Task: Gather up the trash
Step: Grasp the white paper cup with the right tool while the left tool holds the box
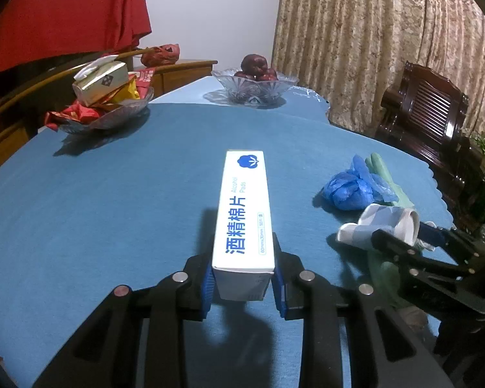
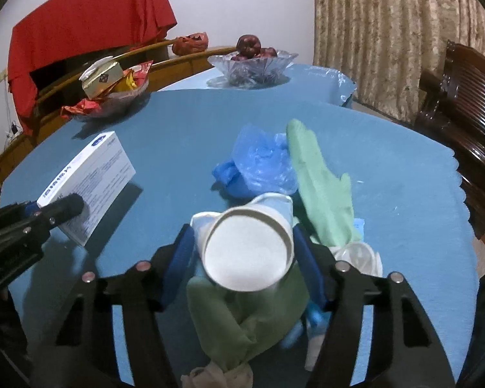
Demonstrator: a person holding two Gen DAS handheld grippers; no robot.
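Across a round table covered in blue cloth, two hand-held grippers work at clearing rubbish. At the far edge stand two glass bowls: a snack bowl on the left, heaped with wrappers and a tissue box, and a fruit bowl with dark red fruit to its right. A dark wooden chair sits off the right edge.

Right of centre lies the trash pile: a long green bag running from far to near, with a crumpled blue plastic bag touching its left side.

The left gripper has its jaws part-way closed, pads pressing both sides of a white alcohol pads box, which is gripped at its near end and points away from the camera, raised off the cloth.

The right gripper has its jaws around a squashed white paper cup, its round base facing the camera; the pads appear to touch its sides. A second flattened cup lies just right of it, on the green bag.

Risks, as I judge them: the cup is thin and already deformed, so it could buckle and slip free. The box is held only at one end and could pivot downward.
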